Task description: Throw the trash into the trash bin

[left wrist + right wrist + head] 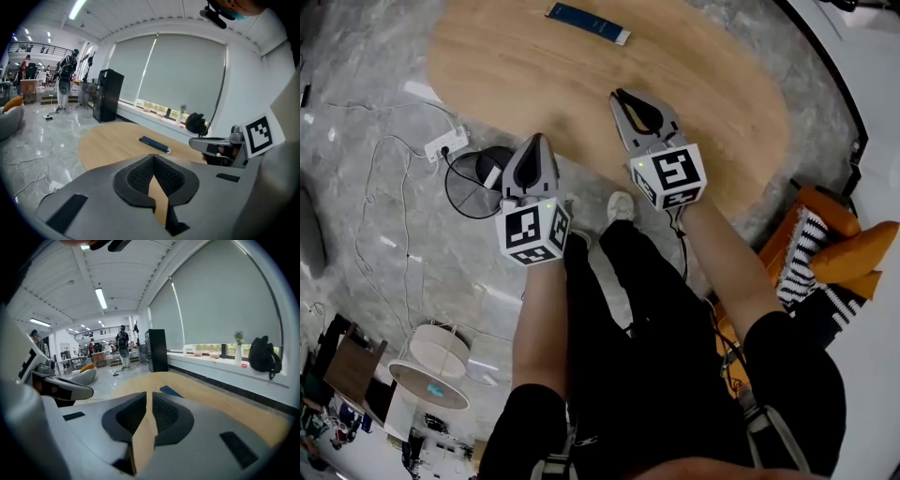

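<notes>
While the left gripper and right gripper hover shut and empty, a flat blue packet lies on the far side of the oval wooden table.
Both pairs of jaws are pressed together with nothing between them. The right gripper is over the wood and the left at the table's near edge, both well apart from the packet.

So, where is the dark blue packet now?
In the head view, the dark blue packet lies alone near the far edge of the wooden table, beyond the right hand-held gripper and apart from it.
</notes>
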The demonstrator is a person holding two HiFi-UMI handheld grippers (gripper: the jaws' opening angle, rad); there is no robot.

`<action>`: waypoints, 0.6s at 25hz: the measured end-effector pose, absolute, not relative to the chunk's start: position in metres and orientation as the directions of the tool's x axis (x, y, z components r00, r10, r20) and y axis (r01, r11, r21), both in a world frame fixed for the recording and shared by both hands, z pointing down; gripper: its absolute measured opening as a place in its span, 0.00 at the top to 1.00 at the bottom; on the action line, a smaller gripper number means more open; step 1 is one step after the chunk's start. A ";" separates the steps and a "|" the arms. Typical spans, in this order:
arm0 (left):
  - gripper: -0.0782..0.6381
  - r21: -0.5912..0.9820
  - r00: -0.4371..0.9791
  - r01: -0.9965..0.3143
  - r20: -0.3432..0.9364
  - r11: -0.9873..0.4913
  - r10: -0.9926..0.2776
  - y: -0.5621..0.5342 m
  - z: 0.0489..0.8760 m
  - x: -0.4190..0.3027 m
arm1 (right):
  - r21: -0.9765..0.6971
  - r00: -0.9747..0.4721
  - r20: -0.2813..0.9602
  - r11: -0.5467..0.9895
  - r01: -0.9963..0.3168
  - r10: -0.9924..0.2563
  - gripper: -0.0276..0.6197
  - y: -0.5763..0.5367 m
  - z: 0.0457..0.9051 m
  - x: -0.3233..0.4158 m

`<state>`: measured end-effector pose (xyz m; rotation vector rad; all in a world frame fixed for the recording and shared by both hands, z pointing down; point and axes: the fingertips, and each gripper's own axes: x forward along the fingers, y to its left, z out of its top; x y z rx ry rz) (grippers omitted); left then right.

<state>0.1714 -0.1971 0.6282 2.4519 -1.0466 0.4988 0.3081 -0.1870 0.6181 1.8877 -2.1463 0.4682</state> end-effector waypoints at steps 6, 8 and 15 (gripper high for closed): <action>0.88 0.221 0.610 -0.772 0.524 -0.596 -0.595 -0.198 0.649 0.177 | 0.035 -0.225 0.489 0.276 -0.960 -0.843 0.77 -0.260 0.657 0.340; 0.88 0.219 0.596 -0.781 0.538 -0.585 -0.596 -0.197 0.655 0.173 | 0.071 -0.210 0.516 0.286 -0.956 -0.830 0.74 -0.283 0.670 0.351; 0.88 0.224 0.556 -0.815 0.559 -0.534 -0.615 -0.197 0.668 0.149 | 0.207 -0.194 0.654 0.420 -0.884 -0.731 0.68 -0.318 0.726 0.361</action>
